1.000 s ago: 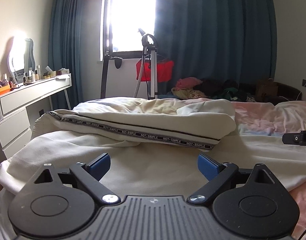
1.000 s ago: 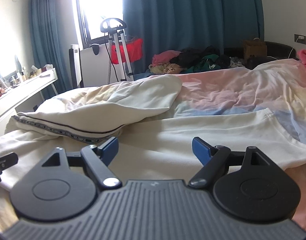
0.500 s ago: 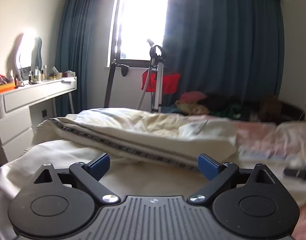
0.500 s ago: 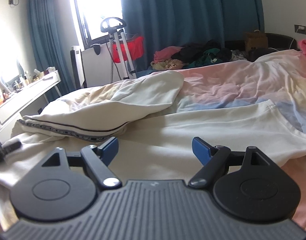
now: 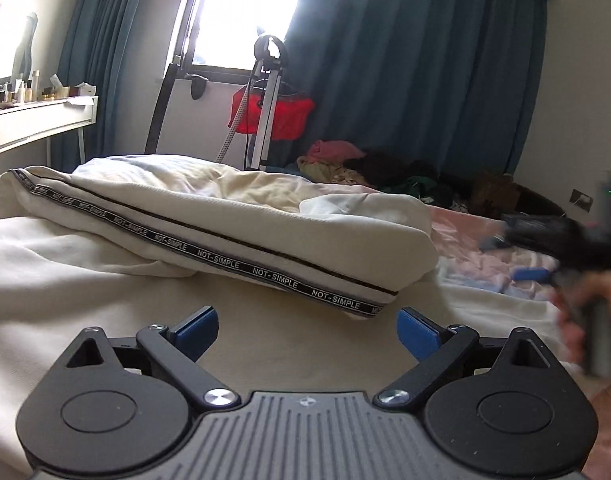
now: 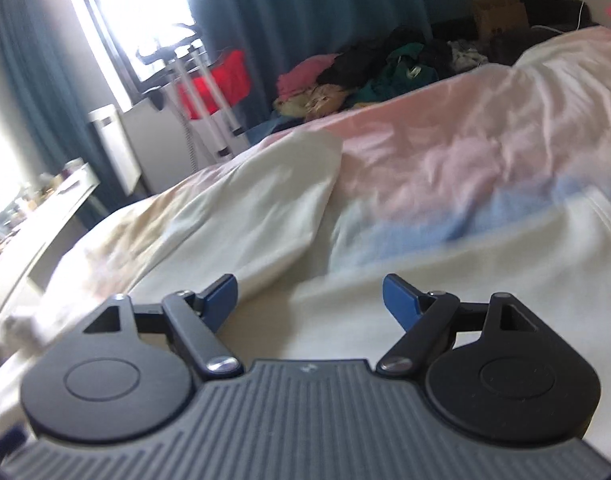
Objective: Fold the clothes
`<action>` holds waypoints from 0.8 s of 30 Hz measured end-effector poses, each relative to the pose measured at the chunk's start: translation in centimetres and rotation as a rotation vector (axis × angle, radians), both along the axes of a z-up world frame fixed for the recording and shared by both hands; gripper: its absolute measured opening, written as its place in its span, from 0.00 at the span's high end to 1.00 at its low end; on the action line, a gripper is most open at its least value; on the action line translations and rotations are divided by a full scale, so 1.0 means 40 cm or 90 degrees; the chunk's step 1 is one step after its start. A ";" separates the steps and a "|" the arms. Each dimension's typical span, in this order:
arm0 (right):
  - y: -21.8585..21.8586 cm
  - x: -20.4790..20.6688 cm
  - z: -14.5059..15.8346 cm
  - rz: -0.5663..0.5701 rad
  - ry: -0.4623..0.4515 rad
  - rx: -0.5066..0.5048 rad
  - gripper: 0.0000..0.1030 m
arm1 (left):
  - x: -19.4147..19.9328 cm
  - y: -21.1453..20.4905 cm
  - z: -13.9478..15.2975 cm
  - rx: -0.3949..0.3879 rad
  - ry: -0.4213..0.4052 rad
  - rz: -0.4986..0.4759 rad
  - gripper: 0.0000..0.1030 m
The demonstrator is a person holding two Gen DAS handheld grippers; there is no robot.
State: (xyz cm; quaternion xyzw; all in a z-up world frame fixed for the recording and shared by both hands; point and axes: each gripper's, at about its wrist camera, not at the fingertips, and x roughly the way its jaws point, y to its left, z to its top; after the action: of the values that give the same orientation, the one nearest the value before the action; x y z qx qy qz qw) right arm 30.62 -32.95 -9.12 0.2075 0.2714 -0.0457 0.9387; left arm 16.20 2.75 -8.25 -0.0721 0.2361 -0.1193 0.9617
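A cream garment [image 5: 105, 292] lies spread on the bed, with a sleeve [image 5: 225, 224] folded across it; the sleeve carries a black "NOT-SIMPLE" tape stripe. The garment also shows in the right wrist view [image 6: 233, 216]. My left gripper [image 5: 307, 330] is open and empty, just above the cream cloth in front of the sleeve. My right gripper [image 6: 309, 300] is open and empty above the same cloth. It also appears blurred at the right edge of the left wrist view [image 5: 565, 264], held in a hand.
The bed has a pink and blue cover [image 6: 465, 152]. A pile of mixed clothes [image 6: 365, 72] lies at its far side. A garment steamer stand [image 5: 267, 100] and a red item stand by the window. A white dressing table [image 5: 33, 120] is at the left.
Both grippers have lifted and tilted. The right gripper has swung to the right and now appears blurred in the left wrist view. The garment lies as before.
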 end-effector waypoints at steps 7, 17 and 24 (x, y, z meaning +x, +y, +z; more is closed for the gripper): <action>-0.050 0.313 -0.112 -0.077 -0.011 0.121 0.21 | 0.109 0.066 -0.069 -0.069 0.029 0.040 0.05; -0.025 0.473 -0.161 -0.061 -0.061 0.142 0.74 | 0.209 0.114 -0.147 -0.161 0.068 0.045 0.05; -0.033 0.281 0.030 -0.154 -0.171 0.053 0.94 | 0.189 0.111 -0.129 -0.163 0.060 0.047 0.05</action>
State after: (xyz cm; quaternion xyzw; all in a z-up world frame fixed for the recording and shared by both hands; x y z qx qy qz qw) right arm 41.84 -34.26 -7.94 0.2816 0.1183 -0.1185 0.9448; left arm 23.74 7.18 -13.43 -0.2085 0.2613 -0.1096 0.9361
